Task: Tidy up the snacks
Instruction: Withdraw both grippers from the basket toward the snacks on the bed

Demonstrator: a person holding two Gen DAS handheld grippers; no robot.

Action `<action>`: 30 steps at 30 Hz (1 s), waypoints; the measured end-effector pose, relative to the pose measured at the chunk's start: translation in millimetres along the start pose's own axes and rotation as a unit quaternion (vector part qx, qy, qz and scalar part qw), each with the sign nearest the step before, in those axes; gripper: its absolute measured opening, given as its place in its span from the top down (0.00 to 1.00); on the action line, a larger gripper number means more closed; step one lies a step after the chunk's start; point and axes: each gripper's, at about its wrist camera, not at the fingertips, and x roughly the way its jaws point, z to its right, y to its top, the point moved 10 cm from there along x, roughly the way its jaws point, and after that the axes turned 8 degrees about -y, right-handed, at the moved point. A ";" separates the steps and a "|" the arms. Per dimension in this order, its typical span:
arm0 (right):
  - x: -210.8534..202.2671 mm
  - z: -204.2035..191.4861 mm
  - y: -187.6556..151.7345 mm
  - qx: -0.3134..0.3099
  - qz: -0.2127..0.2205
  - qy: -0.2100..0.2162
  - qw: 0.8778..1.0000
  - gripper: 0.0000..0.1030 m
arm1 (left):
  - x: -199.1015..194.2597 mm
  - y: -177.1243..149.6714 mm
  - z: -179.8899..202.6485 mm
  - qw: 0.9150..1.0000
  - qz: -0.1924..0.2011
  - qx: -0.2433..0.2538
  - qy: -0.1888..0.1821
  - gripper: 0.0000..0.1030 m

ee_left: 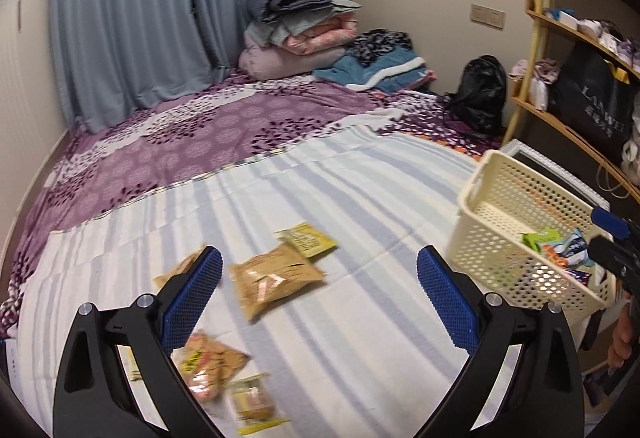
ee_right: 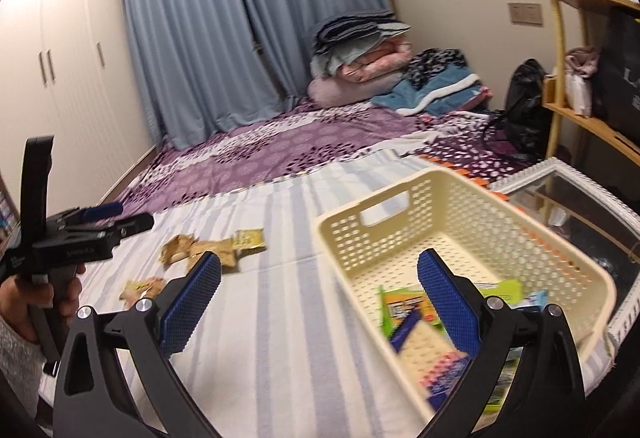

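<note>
Left gripper [ee_left: 319, 270]: jaws wide, empty, over tan crinkly snack packet [ee_left: 274, 280].
Right gripper [ee_right: 319, 272]: jaws spread, empty, cream perforated plastic basket [ee_right: 404, 194] at two o'clock.
Tip: straddle packet's narrow width, close gently.

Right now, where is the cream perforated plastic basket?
The cream perforated plastic basket sits on the striped sheet at the bed's right edge, under the open right gripper, right of the loose snack packets.

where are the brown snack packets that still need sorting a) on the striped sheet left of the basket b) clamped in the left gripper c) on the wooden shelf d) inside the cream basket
a: the brown snack packets lie loose on the striped sheet, left of the cream basket, which holds only green and blue packs; the left gripper is open and empty.
</note>
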 end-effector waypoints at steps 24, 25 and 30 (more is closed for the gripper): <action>62.5 -230.6 -124.7 -0.185 -0.170 0.157 0.955 0.05 | -65.1 -64.5 -162.6 0.987 0.015 -0.123 0.101 0.04; 65.8 -235.3 -128.2 -0.192 -0.172 0.156 0.953 0.05 | -66.7 -67.6 -166.5 0.986 0.016 -0.128 0.101 0.04; 81.0 -263.7 -142.7 -0.222 -0.184 0.163 0.943 0.05 | -73.4 -83.9 -183.2 0.983 0.016 -0.148 0.107 0.04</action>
